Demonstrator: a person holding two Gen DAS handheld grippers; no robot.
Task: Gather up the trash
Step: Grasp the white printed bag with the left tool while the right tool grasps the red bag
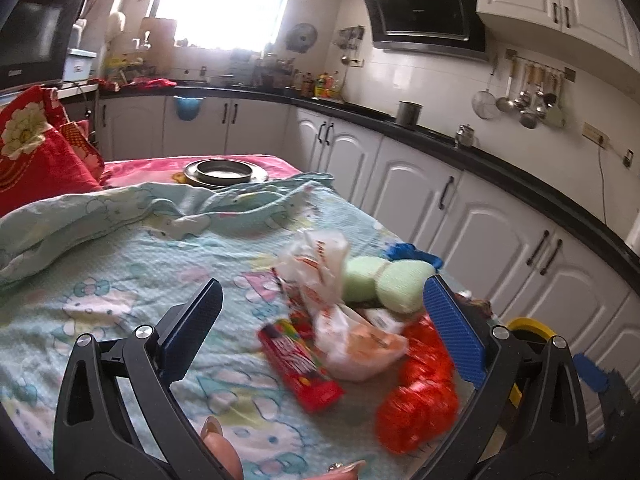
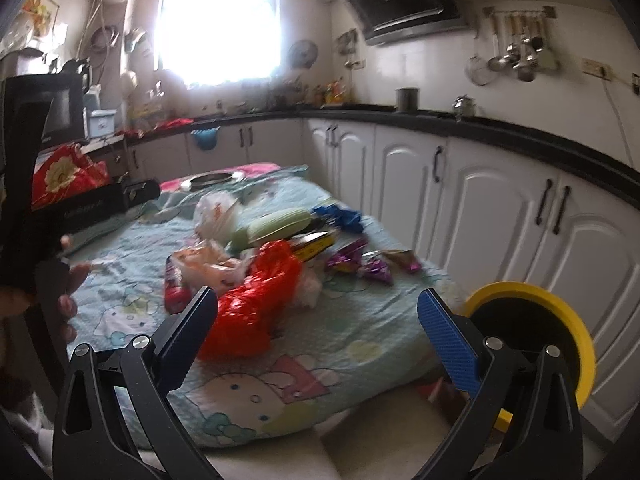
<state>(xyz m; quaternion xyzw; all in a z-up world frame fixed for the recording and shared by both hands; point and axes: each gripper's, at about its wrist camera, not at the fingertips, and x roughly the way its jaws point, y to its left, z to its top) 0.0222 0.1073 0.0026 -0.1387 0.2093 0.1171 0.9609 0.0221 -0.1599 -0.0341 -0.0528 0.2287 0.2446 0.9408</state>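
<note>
Your left gripper [image 1: 320, 320] hangs wide open over the trash pile [image 1: 360, 320], hemmed right by the yellow-rimmed bin [image 2: 532, 344]. The bedcover [image 2: 340, 344] before your right gripper [image 2: 316, 320] lies bare; crumpled blanket [image 1: 120, 216] blocks the far left.

The left gripper [image 1: 322, 322] hangs wide open over a red candy box [image 1: 300, 364] and crumpled bags [image 1: 360, 344] on the table [image 1: 120, 280].
</note>
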